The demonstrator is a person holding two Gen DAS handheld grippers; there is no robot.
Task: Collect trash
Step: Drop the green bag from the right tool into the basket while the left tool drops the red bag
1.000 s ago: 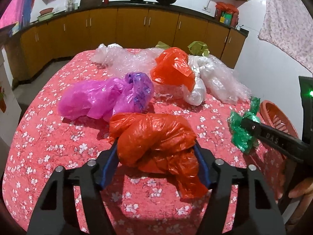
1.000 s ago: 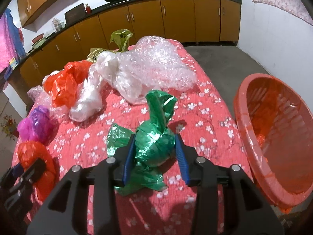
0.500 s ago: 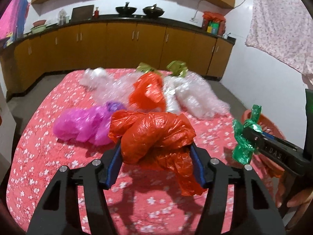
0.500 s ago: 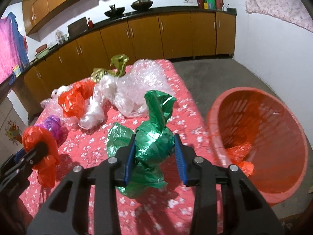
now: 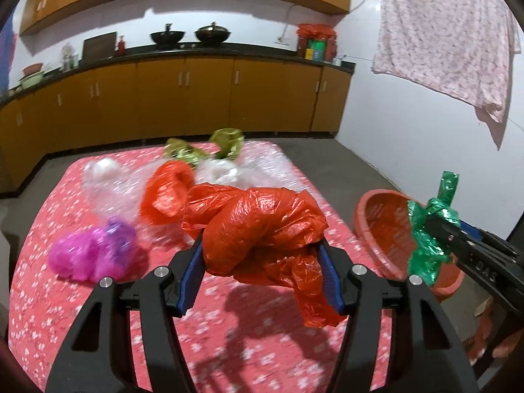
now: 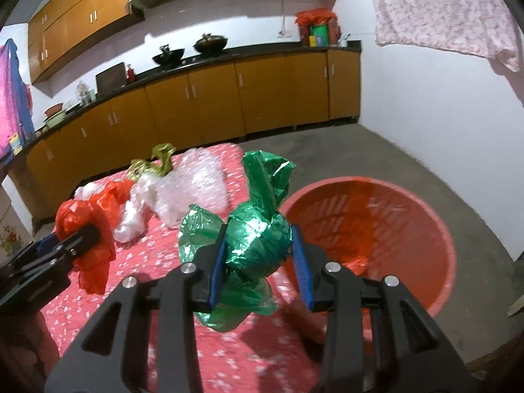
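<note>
My left gripper (image 5: 260,258) is shut on a crumpled red plastic bag (image 5: 258,229) and holds it above the red floral table (image 5: 65,311). My right gripper (image 6: 260,258) is shut on a crumpled green foil bag (image 6: 258,239), held up near the rim of the red plastic basket (image 6: 439,229). The basket stands on the floor at the table's right side and holds a red scrap. In the left wrist view the green bag (image 5: 429,239) hangs in front of the basket (image 5: 370,209). In the right wrist view the red bag (image 6: 85,229) shows at the left.
More trash lies on the table: a pink and purple bag (image 5: 95,255), another red bag (image 5: 167,193), clear bubble wrap (image 6: 193,190), and olive foil wrappers (image 5: 226,140). Brown kitchen cabinets (image 5: 183,98) line the far wall. A floral cloth (image 5: 448,39) hangs at the right.
Both grippers have lifted their bags off the table and moved right toward the basket. The basket now shows larger and closer in both views.
</note>
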